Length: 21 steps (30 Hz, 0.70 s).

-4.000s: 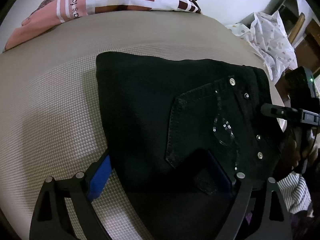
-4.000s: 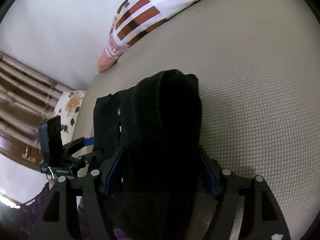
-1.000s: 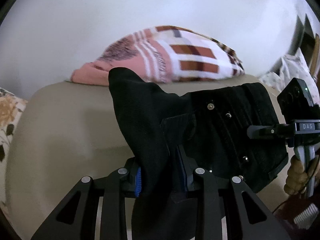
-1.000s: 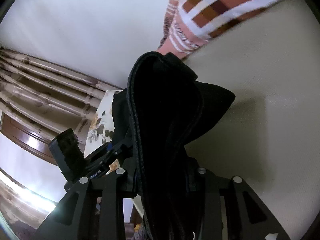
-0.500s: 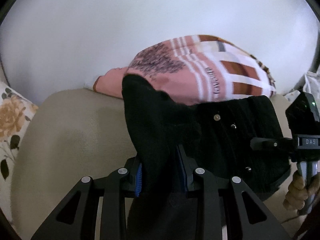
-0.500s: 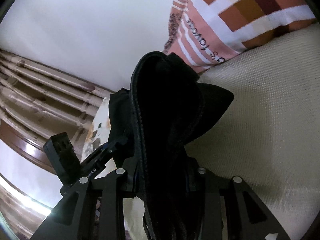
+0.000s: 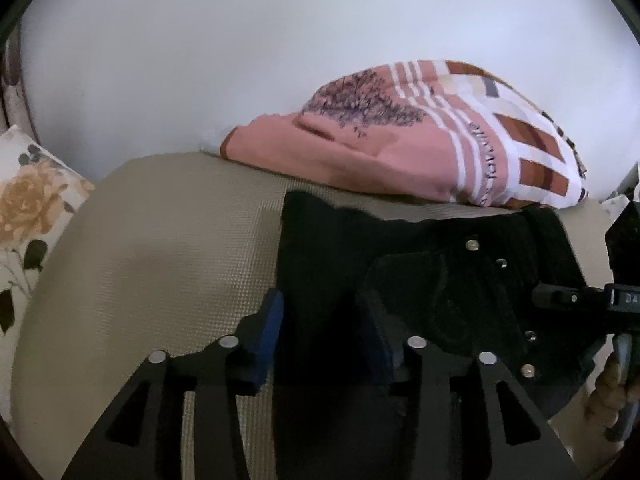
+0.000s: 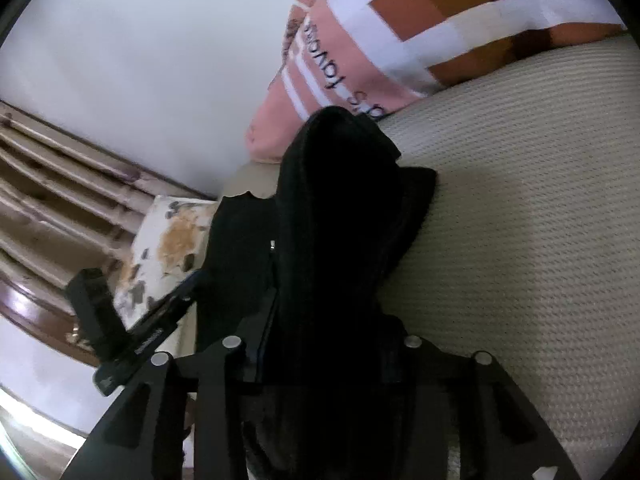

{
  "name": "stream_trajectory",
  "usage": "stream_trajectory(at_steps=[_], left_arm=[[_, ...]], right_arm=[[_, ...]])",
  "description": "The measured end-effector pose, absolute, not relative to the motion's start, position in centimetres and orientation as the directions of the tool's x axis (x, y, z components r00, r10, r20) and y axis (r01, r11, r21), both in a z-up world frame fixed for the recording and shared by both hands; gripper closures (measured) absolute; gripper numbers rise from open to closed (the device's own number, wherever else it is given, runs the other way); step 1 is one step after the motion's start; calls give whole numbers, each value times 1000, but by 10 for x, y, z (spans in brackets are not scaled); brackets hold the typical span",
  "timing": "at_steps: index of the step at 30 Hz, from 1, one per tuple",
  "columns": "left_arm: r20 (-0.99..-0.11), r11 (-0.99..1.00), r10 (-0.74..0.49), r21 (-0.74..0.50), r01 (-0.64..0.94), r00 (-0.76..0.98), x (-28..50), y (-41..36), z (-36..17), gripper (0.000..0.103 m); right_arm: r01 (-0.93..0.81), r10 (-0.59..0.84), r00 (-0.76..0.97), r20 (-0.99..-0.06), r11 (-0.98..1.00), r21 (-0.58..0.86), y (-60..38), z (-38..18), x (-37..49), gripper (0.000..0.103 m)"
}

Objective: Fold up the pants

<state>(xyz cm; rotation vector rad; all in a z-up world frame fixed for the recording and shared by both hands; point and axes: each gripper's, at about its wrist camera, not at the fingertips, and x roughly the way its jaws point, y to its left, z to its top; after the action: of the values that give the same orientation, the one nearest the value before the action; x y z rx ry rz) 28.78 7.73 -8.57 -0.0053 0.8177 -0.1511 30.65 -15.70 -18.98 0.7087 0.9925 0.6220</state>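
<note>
Both my tools are opening: the left tool (image 7: pixel 320 320) and right tool (image 8: pixel 328 332) each have the black pants (image 7: pixel 420 264) between their jaws, folded on the bed (image 7: pixel 160 240). If cloth snags a pad, I judge the fold drags open.

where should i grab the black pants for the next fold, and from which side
Judging by how the black pants lie, take the thick folded edge nearest the cameras, coming from the near side. That edge is bunched and stacked, so it offers bulk to pinch, while the far edge lies flat against the beige mattress.
</note>
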Motion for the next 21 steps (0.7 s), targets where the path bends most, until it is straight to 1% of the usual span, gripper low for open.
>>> stream_trajectory(at_steps=[1, 2, 3, 5, 7, 9, 12, 13, 14, 16, 17, 19, 21], left_arm=[[-717, 991, -123, -47, 128, 686, 283, 75, -81, 43], [-708, 992, -108, -30, 122, 698, 279, 73, -77, 30], [-693, 993, -90, -8, 117, 715, 273, 70, -71, 23], [-663, 993, -67, 31, 117, 745, 260, 63, -59, 19], [-649, 992, -38, 66, 106, 760, 249, 57, -50, 14], [-634, 991, -30, 82, 106, 773, 237, 50, -40, 13], [-614, 992, -29, 80, 99, 788, 216, 42, -26, 12], [-607, 993, -31, 75, 96, 794, 209, 41, -22, 10], [-601, 993, -34, 68, 93, 798, 201, 38, -16, 9], [-587, 995, -26, 65, 80, 809, 186, 35, -8, 8], [-578, 995, -24, 65, 75, 815, 178, 33, -4, 7], [-566, 995, -20, 66, 69, 824, 165, 30, 3, 6], [-560, 996, -20, 64, 67, 828, 150, 26, 10, 5]], right_arm=[[-130, 727, 437, -530, 634, 763, -160, -187, 301, 63], [-122, 705, 461, -539, 652, 748, -162, -183, 297, 63], [-120, 686, 482, -544, 667, 735, -164, -179, 293, 63], [-117, 637, 544, -545, 701, 703, -170, -163, 278, 63], [-132, 624, 583, -521, 705, 697, -175, -146, 261, 63], [-178, 623, 599, -502, 716, 675, -172, -128, 244, 63], [-256, 580, 642, -502, 778, 573, -159, -94, 206, 61], [-266, 562, 654, -506, 797, 542, -153, -86, 197, 54], [-269, 537, 669, -515, 820, 506, -148, -79, 187, 44], [-276, 498, 699, -513, 850, 449, -142, -67, 165, 38], [-276, 485, 712, -508, 858, 433, -142, -63, 155, 31], [-254, 434, 741, -512, 888, 384, -133, -55, 139, 23], [-244, 404, 765, -502, 903, 355, -130, -48, 125, 21]])
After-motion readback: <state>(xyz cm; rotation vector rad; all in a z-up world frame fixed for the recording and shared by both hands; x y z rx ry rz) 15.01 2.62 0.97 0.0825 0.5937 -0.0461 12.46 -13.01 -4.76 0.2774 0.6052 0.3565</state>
